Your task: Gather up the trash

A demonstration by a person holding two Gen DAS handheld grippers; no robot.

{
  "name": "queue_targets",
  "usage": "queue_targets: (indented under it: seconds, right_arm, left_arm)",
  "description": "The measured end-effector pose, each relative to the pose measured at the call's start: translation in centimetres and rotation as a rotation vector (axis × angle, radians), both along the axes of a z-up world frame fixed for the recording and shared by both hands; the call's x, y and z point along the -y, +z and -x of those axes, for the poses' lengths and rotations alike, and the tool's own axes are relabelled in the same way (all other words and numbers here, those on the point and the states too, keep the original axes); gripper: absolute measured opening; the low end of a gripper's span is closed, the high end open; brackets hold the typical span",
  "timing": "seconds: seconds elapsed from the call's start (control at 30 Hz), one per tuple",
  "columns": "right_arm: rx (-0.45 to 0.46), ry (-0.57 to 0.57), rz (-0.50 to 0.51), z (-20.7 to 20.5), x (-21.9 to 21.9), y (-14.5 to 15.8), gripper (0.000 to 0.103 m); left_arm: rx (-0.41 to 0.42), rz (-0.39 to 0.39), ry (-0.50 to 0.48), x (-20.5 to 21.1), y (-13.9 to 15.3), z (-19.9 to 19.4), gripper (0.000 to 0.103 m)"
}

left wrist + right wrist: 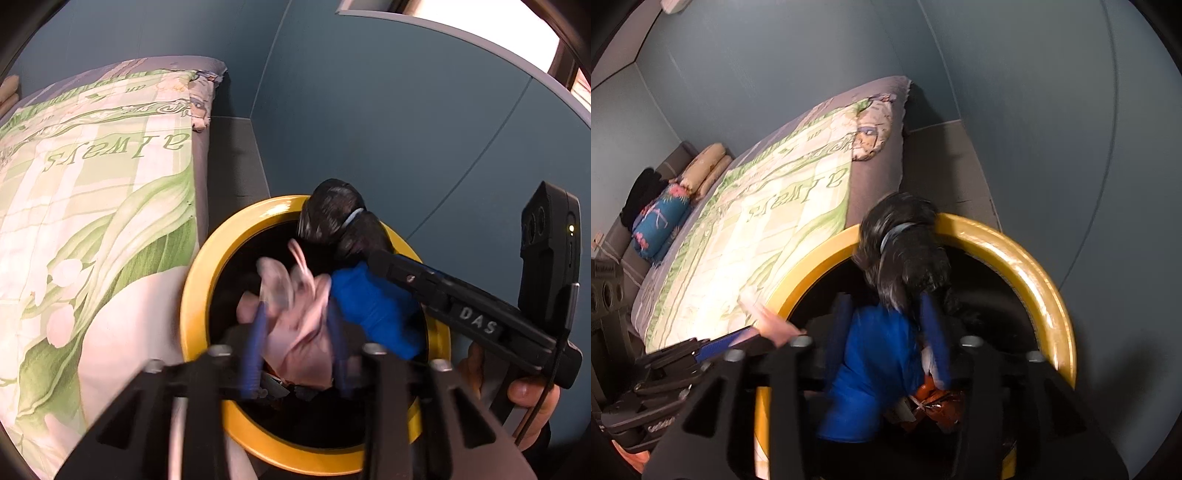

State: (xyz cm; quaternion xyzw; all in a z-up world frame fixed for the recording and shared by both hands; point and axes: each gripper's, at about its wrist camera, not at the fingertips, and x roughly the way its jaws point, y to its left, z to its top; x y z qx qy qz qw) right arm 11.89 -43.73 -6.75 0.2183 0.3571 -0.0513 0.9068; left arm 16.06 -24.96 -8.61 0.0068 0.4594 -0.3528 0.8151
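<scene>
A yellow-rimmed bin with a black liner stands beside the bed; its rim also shows in the right wrist view. My left gripper is over the bin mouth, shut on a crumpled pink plastic bag. My right gripper is over the bin too, shut on a blue piece of trash, which also shows in the left wrist view. A knotted bunch of the black liner sits on the far rim. Orange trash lies inside the bin.
A bed with a green and white floral blanket lies to the left of the bin. Blue-grey walls stand behind it. Pillows lie at the bed's head. A grey floor strip runs between bed and wall.
</scene>
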Motion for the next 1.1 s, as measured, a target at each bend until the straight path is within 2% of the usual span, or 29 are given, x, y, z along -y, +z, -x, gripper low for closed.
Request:
queue_targets:
  seconds: [0.07,0.27,0.53,0.77,1.1]
  right_arm:
    - [0.007,-0.022,0.001,0.2,0.3,0.2,0.049]
    - [0.037,-0.035,0.001,0.8,0.5,1.0,0.049]
    - [0.062,-0.007,0.003,1.1,0.1,1.5,0.049]
    - [0.084,0.042,0.014,0.3,-1.2,2.4,0.05]
    - [0.134,0.17,0.052,-1.2,-6.2,4.8,0.056]
  left_arm:
    - [0.005,0.008,0.023,-0.6,0.2,0.0,0.049]
    - [0.013,0.05,0.08,-2.6,1.2,-0.8,0.049]
    - [0.03,0.065,0.108,-4.1,2.0,-0.9,0.049]
    - [0.066,0.074,0.148,-6.3,3.4,-0.5,0.049]
    - [0.137,0.06,0.266,-12.6,5.6,0.7,0.049]
